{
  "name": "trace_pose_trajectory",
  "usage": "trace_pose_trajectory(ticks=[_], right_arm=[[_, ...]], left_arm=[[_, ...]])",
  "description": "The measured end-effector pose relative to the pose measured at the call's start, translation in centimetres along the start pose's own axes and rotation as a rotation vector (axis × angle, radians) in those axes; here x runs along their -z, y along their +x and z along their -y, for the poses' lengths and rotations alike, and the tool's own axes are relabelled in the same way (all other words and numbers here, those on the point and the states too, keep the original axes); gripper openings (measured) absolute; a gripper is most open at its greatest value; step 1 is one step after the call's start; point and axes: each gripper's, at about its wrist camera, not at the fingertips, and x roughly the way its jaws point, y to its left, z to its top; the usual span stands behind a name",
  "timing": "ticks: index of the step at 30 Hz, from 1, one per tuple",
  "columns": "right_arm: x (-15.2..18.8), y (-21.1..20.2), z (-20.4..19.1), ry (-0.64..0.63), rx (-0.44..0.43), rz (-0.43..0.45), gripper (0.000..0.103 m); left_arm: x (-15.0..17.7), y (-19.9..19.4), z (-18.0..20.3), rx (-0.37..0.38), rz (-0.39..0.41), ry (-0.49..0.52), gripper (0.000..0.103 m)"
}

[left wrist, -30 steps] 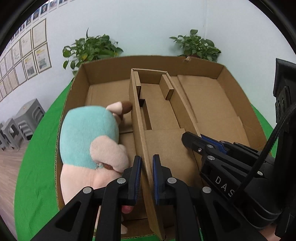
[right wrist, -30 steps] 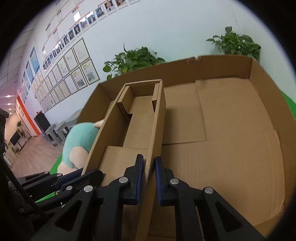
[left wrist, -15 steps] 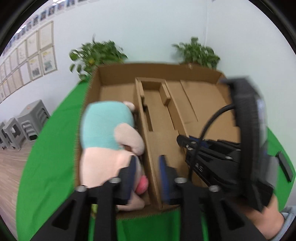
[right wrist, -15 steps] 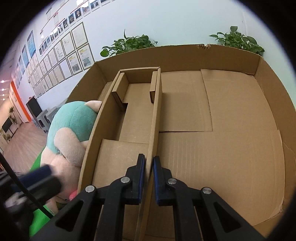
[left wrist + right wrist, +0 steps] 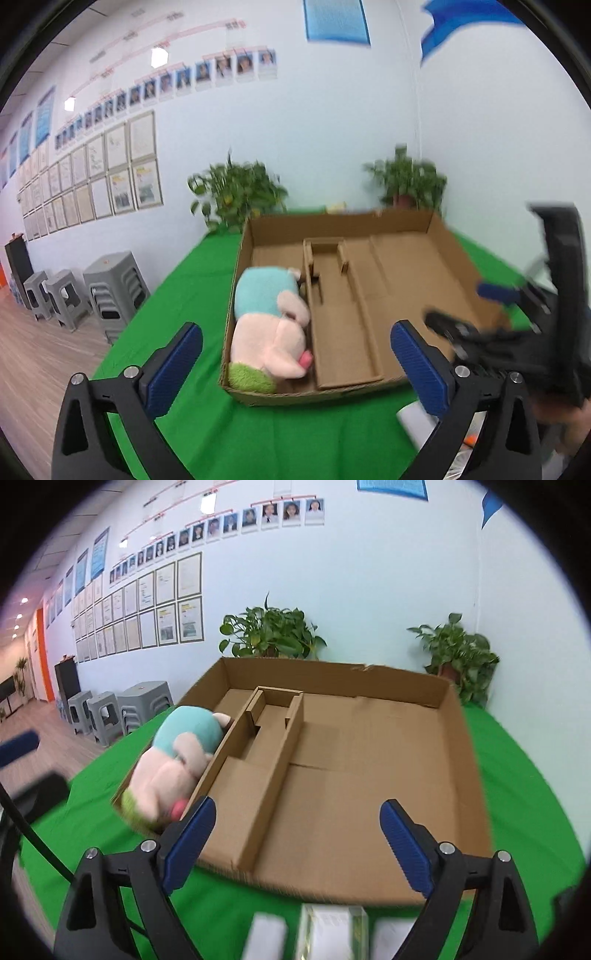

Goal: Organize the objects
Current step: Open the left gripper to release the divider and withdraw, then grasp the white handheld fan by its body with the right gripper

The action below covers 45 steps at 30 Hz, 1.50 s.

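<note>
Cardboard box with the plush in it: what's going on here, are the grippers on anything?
No. A person holds both grippers back from the cardboard box on the green cloth. The left gripper and right gripper have just been opening their jaws, with nothing between them. The plush toy lies in the box's left compartment beside the cardboard divider; the wide right section holds nothing. Blurred pale items wait at the near edge.

Both tongs look identical: left tongs [image 5: 295,354] and right tongs [image 5: 297,834] are black plastic with ribbed blue pads, silver screws, plus a black cable [image 5: 33,845].
</note>
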Motion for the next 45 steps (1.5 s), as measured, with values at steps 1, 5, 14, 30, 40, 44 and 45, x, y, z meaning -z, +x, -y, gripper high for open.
trace_pose_trajectory(ticks=[1,5,14,30,40,44,45], right_arm=[[0.7,-1.5,0.4,0.004,-0.010,0.004,0.102],[3.1,-4.7,0.5,-0.020,0.006,-0.005,0.103],[7.0,-8.0,0.8,0.081,0.060,-0.006,0.103],[13.2,-9.8,-1.8,-0.009,-0.325,0.024,0.099],[13.1,-3.1,-2.8,0.028,-0.268,-0.112,0.074],[13.5,-0.9,-3.7,-0.002,-0.202,-0.191,0.055],[13.6,-0.9,-3.8,-0.003,-0.199,-0.188,0.055]], left_arm=[[0.0,-1.1,0.6,0.011,0.015,-0.013,0.103],[0.4,-4.6,2.4,0.067,0.036,-0.088,0.103],[1.9,-6.7,5.7,0.182,-0.072,-0.086,0.103],[5.6,-2.9,4.6,0.388,-0.305,-0.139,0.101],[9.0,3.4,4.7,0.574,-0.526,-0.275,0.082],[9.8,4.9,4.3,0.612,-0.559,-0.324,0.081],[9.9,5.2,4.2,0.621,-0.567,-0.335,0.079]])
